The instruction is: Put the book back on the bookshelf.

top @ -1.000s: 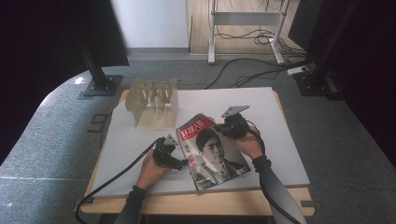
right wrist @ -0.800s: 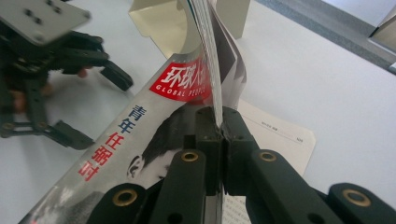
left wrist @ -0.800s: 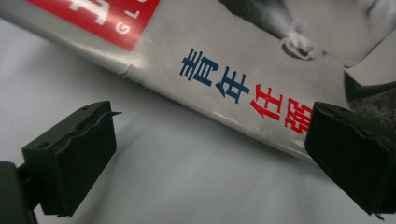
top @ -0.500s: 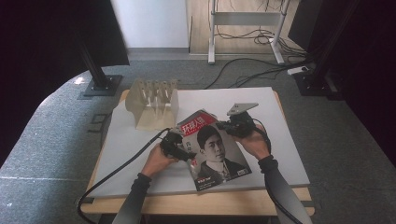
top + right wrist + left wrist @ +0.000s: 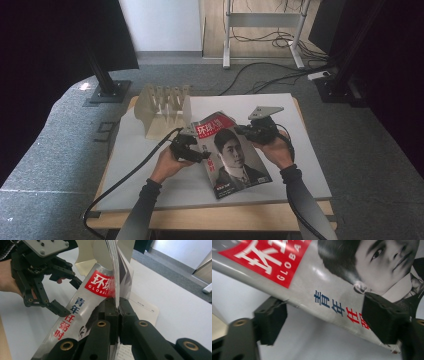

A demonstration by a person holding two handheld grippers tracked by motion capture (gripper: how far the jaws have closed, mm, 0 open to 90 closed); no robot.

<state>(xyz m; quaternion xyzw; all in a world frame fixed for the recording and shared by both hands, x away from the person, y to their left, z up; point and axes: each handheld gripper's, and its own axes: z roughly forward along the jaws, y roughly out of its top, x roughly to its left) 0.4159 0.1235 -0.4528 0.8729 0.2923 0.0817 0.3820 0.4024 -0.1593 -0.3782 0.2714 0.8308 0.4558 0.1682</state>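
Right gripper (image 5: 117, 312) pinches glossy red-titled portrait magazine (image 5: 232, 152); left gripper (image 5: 322, 322) gapes wide around its spine.

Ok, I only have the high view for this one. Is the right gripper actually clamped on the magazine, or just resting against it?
Observer: Clamped. In the right gripper view, the right gripper has its jaws shut on the edge of the magazine, with pages pinched between them.
Operator: And the left one?
Observer: The left gripper is open. In its own view, one jaw is over the cover and the other is below the spine edge, wide apart and not closed on it.
Operator: Is the magazine lying flat?
Observer: No. The left gripper view shows the white table beneath the raised spine edge.
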